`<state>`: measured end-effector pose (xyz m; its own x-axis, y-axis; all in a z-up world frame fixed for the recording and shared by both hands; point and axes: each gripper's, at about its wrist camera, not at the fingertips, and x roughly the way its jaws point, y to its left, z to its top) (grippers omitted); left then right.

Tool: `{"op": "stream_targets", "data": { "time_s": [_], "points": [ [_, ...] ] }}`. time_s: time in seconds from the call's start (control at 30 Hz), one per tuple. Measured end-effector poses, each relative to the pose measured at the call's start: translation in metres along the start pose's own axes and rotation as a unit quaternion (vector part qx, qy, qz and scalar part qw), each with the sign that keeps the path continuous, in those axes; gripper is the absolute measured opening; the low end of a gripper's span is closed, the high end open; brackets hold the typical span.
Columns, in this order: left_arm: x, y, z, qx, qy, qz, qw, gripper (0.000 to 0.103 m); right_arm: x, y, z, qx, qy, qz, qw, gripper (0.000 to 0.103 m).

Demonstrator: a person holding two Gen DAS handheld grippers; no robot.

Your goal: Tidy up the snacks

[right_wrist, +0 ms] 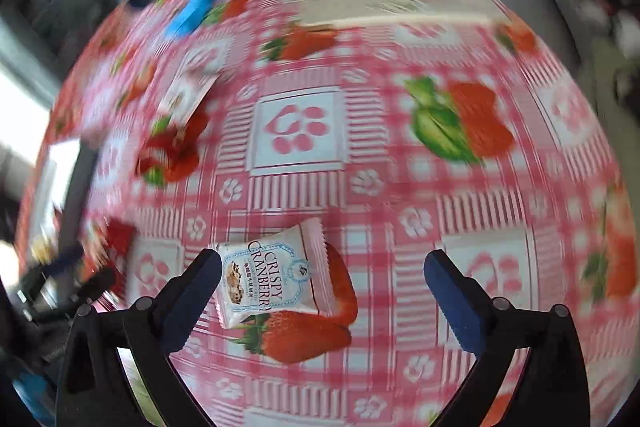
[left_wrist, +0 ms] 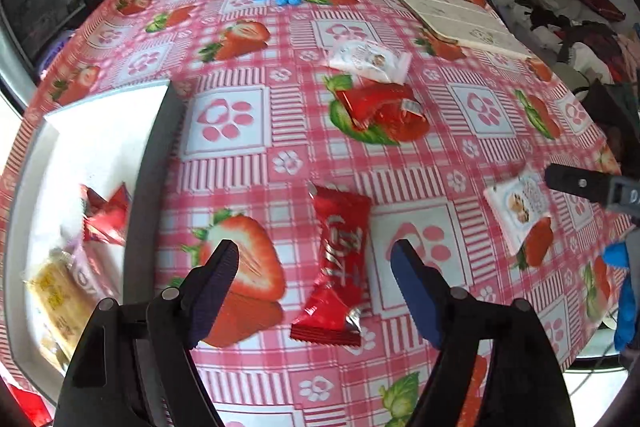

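Both pairs of jaws stand wide and empty; my left gripper (left_wrist: 314, 259) straddles the red candy (left_wrist: 334, 267) right of the white tray (left_wrist: 152, 155); I'd centre, then close; right gripper (right_wrist: 322, 265) hovers over the cranberry packet (right_wrist: 272, 275), farther right.

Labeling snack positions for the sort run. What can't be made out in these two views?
- Right wrist view: everything beyond the cranberry packet is smeared by motion blur; the red snacks at left can't be identified.
- Left wrist view: white tray is cut off by the left edge and partly hidden by the left claw, so its contents can't be counted.
- Left wrist view: only one finger of the right claw shows at the right edge.
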<state>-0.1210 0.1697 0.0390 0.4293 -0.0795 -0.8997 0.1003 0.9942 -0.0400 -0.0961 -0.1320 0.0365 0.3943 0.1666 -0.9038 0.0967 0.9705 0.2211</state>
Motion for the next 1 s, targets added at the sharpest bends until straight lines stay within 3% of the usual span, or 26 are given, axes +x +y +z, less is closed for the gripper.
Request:
{"op": "stream_targets", "data": {
  "time_s": [0.1,0.2,0.33,0.43,0.53,0.57,0.6,0.63,0.7,0.83,0.87,0.9,0.93,1.0],
  "points": [
    [0.010,-0.005,0.003,0.018,0.005,0.007,0.9998,0.082,0.010,-0.008,-0.005,0.075,0.021,0.015,0.997,0.102],
    [0.023,-0.009,-0.004,0.036,0.001,0.045,0.9983,0.082,0.017,0.000,-0.015,0.113,0.017,-0.010,0.993,0.103],
    [0.025,0.000,-0.010,0.009,-0.011,0.023,0.9996,0.083,0.016,0.017,-0.030,0.154,0.004,0.023,0.988,0.103],
    [0.027,0.000,-0.011,0.004,-0.024,0.023,0.9994,0.087,0.021,0.034,-0.027,0.148,-0.009,0.012,0.989,0.103],
    [0.027,-0.002,-0.011,0.005,-0.032,0.027,0.9991,0.087,0.034,0.054,-0.013,0.092,-0.023,-0.027,0.995,0.102],
    [0.026,-0.002,-0.011,0.006,-0.031,0.026,0.9992,0.087,0.039,0.065,-0.009,0.052,-0.024,-0.054,0.997,0.091],
    [0.026,-0.002,-0.011,0.005,-0.030,0.024,0.9992,0.087,0.039,0.068,-0.011,0.028,-0.028,-0.071,0.997,0.064],
    [0.026,-0.001,-0.012,0.005,-0.030,0.023,0.9993,0.087,0.036,0.074,-0.012,-0.004,-0.035,-0.085,0.996,0.048],
    [0.026,0.000,-0.013,0.006,-0.033,0.022,0.9992,0.087,0.032,0.072,-0.016,-0.050,-0.025,-0.067,0.996,0.045],
    [0.026,-0.001,-0.013,0.004,-0.038,0.023,0.9990,0.088,0.020,0.045,-0.027,-0.092,0.000,-0.045,0.995,0.047],
    [0.027,-0.003,-0.013,0.004,-0.040,0.023,0.9989,0.089,0.018,0.038,-0.028,-0.088,0.001,-0.039,0.995,0.062],
    [0.027,-0.004,-0.012,0.005,-0.042,0.023,0.9988,0.089,0.015,0.026,-0.030,-0.068,0.000,-0.042,0.997,0.089],
    [0.028,-0.005,-0.011,0.007,-0.045,0.022,0.9987,0.090,0.012,0.018,-0.031,-0.054,-0.008,-0.042,0.998,0.097],
    [0.029,-0.007,-0.010,0.008,-0.050,0.021,0.9985,0.092,0.013,0.014,-0.032,-0.043,-0.020,-0.019,0.999,0.098]
  ]
}}
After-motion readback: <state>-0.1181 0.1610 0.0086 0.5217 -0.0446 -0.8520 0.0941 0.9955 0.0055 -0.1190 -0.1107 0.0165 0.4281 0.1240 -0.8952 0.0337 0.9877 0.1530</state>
